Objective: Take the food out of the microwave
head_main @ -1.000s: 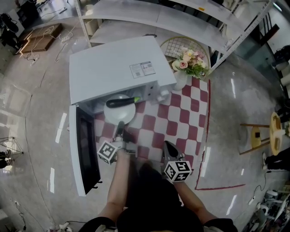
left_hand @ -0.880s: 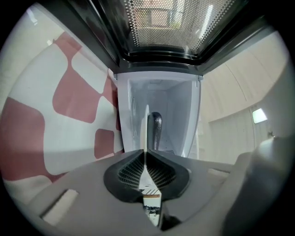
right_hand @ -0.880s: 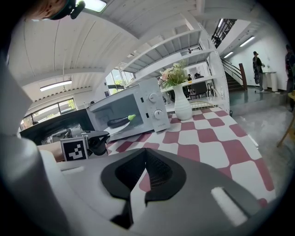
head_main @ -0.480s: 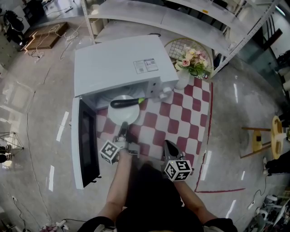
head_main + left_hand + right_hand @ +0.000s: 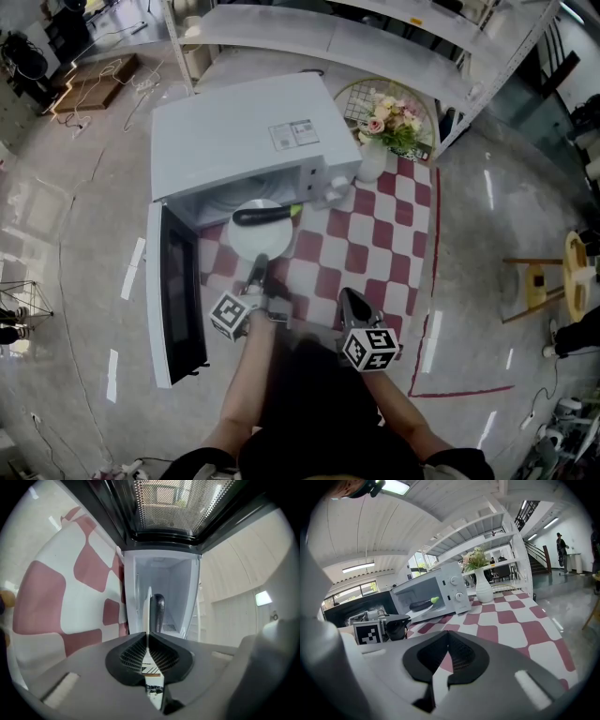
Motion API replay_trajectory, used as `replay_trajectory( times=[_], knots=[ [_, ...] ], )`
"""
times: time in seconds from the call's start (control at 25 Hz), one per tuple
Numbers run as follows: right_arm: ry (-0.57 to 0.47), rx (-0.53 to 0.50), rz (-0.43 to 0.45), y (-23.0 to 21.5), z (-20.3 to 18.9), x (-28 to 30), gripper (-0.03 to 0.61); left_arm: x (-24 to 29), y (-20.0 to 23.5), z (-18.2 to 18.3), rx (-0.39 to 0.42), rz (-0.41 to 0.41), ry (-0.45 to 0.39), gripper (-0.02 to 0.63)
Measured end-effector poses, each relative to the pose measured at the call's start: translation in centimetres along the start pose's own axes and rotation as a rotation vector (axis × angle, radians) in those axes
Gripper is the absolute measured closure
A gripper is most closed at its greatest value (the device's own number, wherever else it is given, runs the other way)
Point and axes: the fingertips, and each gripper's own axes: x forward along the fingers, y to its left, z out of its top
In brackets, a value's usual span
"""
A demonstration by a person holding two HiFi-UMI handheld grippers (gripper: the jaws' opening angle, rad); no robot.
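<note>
Left gripper point(image 5: 260, 266) has its fingers closed on the near rim of the white plate point(image 5: 246, 240). In the left gripper view the plate shows edge-on as a thin white line point(image 5: 149, 605) running straight out from the pinched fingertips point(image 5: 140, 641), with the gripper rolled on its side. A dark eggplant point(image 5: 264, 215) lies on the plate just beyond the fingers, across their line, not touching them. Its green stem end points toward the right gripper's side. It also shows as a dark shape beside the plate's edge in the left gripper view point(image 5: 158, 610). The plate sits at the mouth of the microwave point(image 5: 239, 139): far rim under the oven's top, the rest sticking out toward the left fingers over the red-and-white checked cloth point(image 5: 380, 234). The open microwave door point(image 5: 176, 302) hangs out on the outer side of the left gripper, near it but apart. Right gripper point(image 5: 349, 302) is well back from the plate and beside the left gripper. Its fingers are closed together with nothing between them point(image 5: 448, 641), hovering over the cloth. From its view the eggplant point(image 5: 423, 604) and plate are ahead and off toward the left gripper point(image 5: 389, 624). A white vase point(image 5: 372, 165) of flowers point(image 5: 394, 122) stands farther ahead past the oven's control side, well apart from both sets of fingers.
</note>
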Motion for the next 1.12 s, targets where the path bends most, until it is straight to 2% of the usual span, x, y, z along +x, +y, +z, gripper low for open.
replay_trajectory(
  times=[0.68,1.12],
  knots=[
    [-0.027,0.012,-0.058,-3.3,-0.8,-2.4,0.577,-0.8,0.5,-5.2,0.016,0.013,0.092,0.592],
    [-0.076,0.065,-0.14,-6.4,-0.8,-4.2,0.578,-0.4,0.9,-8.0,0.019,0.009,0.152,0.591]
  ],
)
